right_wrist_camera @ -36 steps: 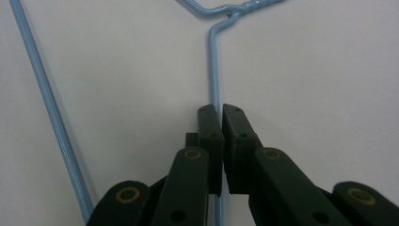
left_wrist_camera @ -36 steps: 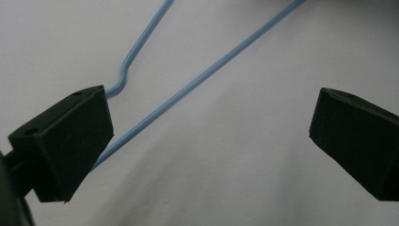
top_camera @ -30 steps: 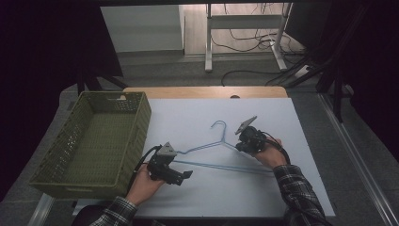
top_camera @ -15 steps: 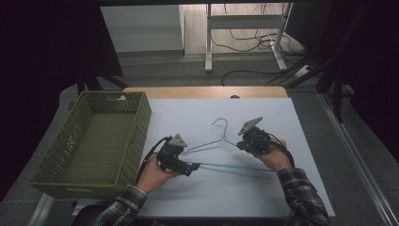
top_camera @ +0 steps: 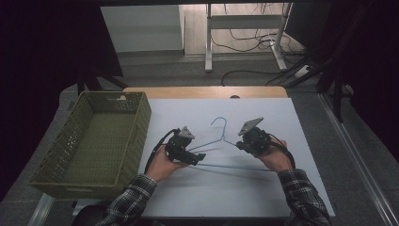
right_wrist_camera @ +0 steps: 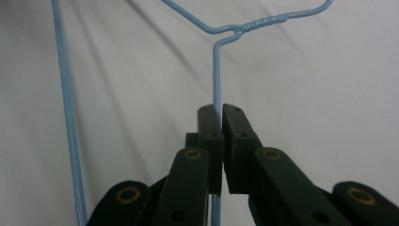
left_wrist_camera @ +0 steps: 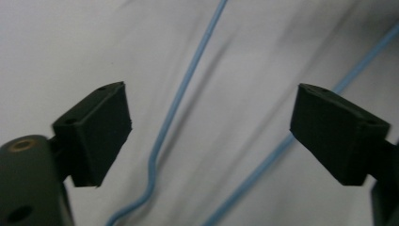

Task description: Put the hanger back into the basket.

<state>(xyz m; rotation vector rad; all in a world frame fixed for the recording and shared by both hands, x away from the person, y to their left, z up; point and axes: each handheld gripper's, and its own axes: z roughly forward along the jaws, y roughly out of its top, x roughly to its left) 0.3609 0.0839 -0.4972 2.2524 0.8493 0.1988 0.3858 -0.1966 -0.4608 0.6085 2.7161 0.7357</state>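
Basket (top_camera: 94, 146) left of hanger (top_camera: 221, 141); right gripper (right_wrist_camera: 221, 110) clamps it, left gripper (left_wrist_camera: 209, 136) gapes wide

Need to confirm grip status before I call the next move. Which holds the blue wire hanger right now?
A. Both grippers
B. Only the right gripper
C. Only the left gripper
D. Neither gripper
B: in the right gripper view the right gripper has its jaws shut on the blue wire hanger, while the left gripper stands open, the wires passing untouched between its jaws.
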